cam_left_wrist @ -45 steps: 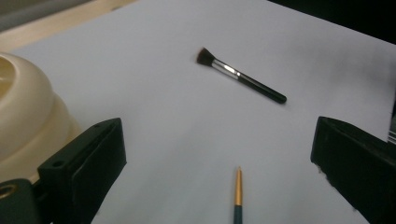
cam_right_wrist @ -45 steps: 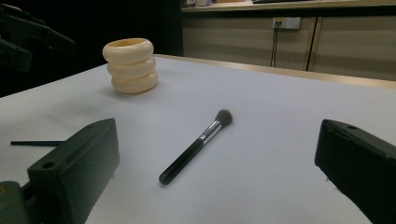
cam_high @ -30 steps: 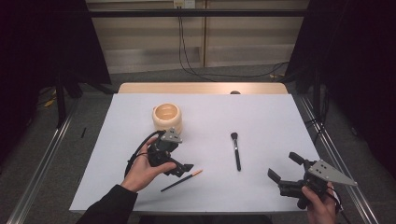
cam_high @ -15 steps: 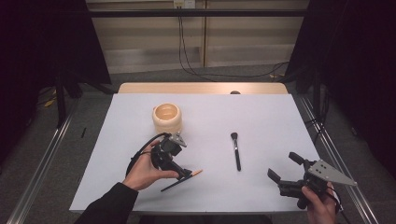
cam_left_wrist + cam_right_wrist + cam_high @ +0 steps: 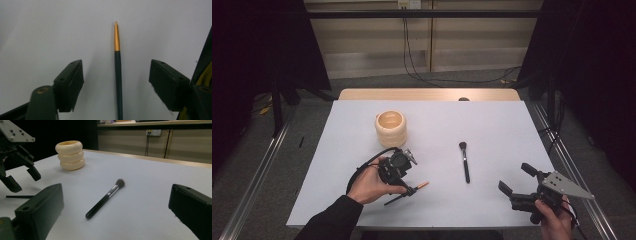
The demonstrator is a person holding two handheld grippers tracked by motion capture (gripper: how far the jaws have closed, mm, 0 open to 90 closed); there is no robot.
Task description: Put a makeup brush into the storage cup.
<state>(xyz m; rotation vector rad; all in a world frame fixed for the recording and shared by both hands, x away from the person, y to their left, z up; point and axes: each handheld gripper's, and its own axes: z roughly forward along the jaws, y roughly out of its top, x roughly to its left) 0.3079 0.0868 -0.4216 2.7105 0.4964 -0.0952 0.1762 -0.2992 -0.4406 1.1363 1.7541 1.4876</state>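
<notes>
Both jaws of the left gripper (image 5: 409,190) straddle the pencil (image 5: 117,67), closing, untouched; brush (image 5: 464,161) beside.

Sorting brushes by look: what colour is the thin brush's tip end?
Orange-gold on a dark green handle; the thin brush shows best in the left gripper view.

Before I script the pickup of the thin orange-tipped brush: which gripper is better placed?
Left. The left gripper already straddles the thin brush, jaws just been closing, pads not yet touching. The right gripper sits far off, nearer the makeup brush.
</notes>
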